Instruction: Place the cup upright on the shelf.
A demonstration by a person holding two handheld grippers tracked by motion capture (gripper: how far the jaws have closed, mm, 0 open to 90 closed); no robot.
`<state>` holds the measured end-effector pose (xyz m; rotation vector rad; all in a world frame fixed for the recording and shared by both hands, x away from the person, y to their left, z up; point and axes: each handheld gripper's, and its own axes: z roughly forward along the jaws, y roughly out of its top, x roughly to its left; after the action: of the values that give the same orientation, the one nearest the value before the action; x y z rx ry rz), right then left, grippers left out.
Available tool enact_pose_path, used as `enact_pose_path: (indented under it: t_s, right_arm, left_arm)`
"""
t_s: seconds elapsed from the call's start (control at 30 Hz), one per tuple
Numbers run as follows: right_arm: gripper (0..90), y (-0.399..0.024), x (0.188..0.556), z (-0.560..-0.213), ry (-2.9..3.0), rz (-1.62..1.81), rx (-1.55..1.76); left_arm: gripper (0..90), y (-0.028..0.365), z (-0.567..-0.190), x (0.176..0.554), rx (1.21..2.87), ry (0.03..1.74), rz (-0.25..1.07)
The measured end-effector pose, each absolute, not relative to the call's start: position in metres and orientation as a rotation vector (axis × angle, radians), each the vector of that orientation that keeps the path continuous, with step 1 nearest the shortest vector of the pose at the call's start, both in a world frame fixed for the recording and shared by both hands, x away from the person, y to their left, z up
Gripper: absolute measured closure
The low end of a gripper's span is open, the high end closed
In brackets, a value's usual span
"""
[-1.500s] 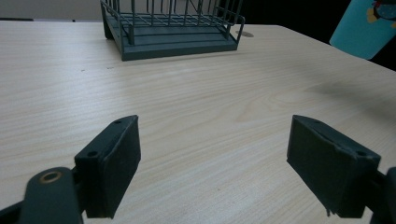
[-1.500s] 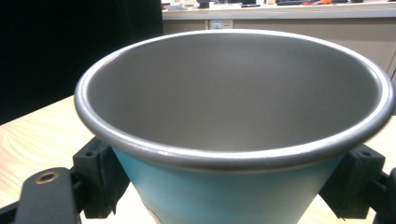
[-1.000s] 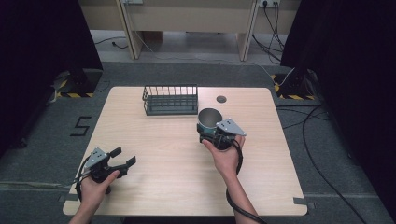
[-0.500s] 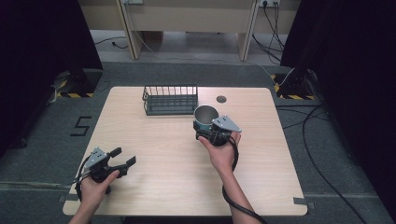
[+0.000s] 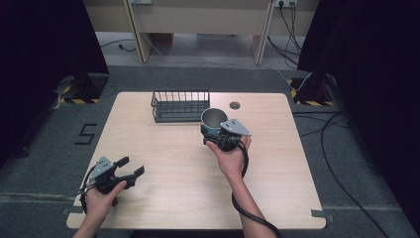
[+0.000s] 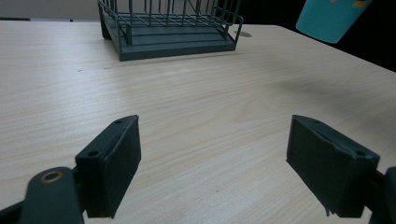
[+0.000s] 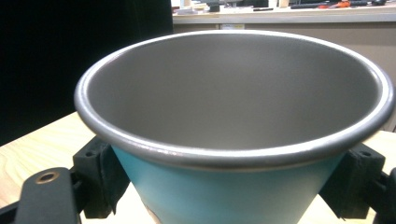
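Teal cup (image 5: 213, 122), grey matte inside, round rim, was clamped between right gripper (image 5: 224, 136) jaws, near wire rack (image 5: 180, 105). Left gripper (image 5: 130, 168) jaws spread, over pale wood table (image 5: 168, 188).

left hand-held gripper (image 5: 130, 167) jaws spread wide; right hand-held gripper (image 5: 214, 133) clamped, raised.

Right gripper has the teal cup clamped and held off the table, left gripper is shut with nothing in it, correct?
Not quite: the left gripper is open, its jaws wide apart over bare table, as the left gripper view shows. The rest stands: the right gripper holds the teal cup clamped, off the table.
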<state>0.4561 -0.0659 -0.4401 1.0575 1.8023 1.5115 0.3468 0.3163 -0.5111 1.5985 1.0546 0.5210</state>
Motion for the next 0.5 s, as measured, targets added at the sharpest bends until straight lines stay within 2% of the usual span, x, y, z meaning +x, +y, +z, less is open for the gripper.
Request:
enact_pose_path:
  t_s: [0.5]
  right_arm:
    - [17.2,-0.054,0.467,-0.433,1.804,1.52,1.043]
  left_arm:
    - [17.4,0.316,-0.511,0.347,1.595,1.056,0.52]
